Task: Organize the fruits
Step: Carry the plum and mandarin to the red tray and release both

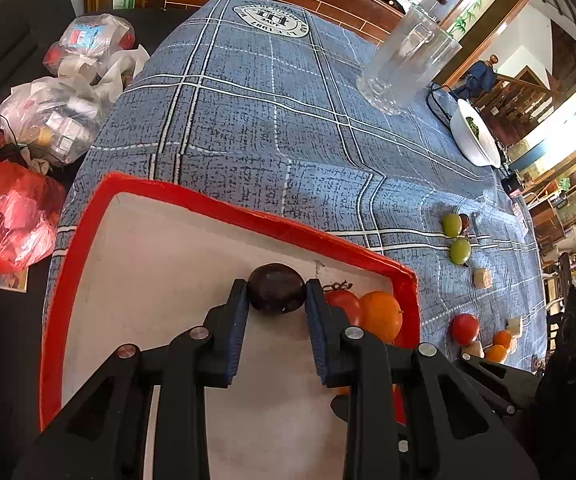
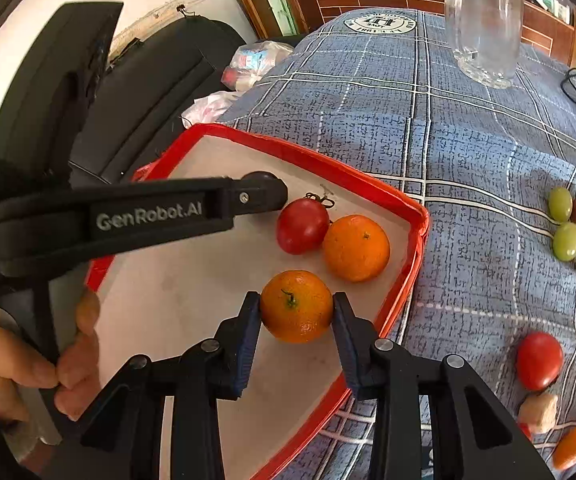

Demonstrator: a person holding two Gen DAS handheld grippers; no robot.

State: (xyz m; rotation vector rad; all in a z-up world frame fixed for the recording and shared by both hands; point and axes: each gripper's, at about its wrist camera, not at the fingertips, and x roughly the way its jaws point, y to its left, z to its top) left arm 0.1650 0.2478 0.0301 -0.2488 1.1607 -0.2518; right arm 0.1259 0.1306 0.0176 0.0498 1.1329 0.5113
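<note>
Holding both fruits over red-rimmed white tray (image 2: 416,236): our left gripper (image 1: 276,294) clamps dark round plum (image 1: 276,288); right gripper (image 2: 297,312) clamps small orange tangerine (image 2: 296,306). Tray's tomato, orange at one o'clock.

The left gripper (image 2: 264,196), seen side-on from the right wrist camera, carries the brand "GenRobot.AI" in pale letters along its black arm; the blue checked tablecloth (image 1: 248,128) bears a round white emblem (image 1: 271,21) at its far end, upside down to both cameras, with a large "HH" in the middle and "LOVE" just legible beside it; the ring of small lettering around the emblem is too fine to read.
</note>
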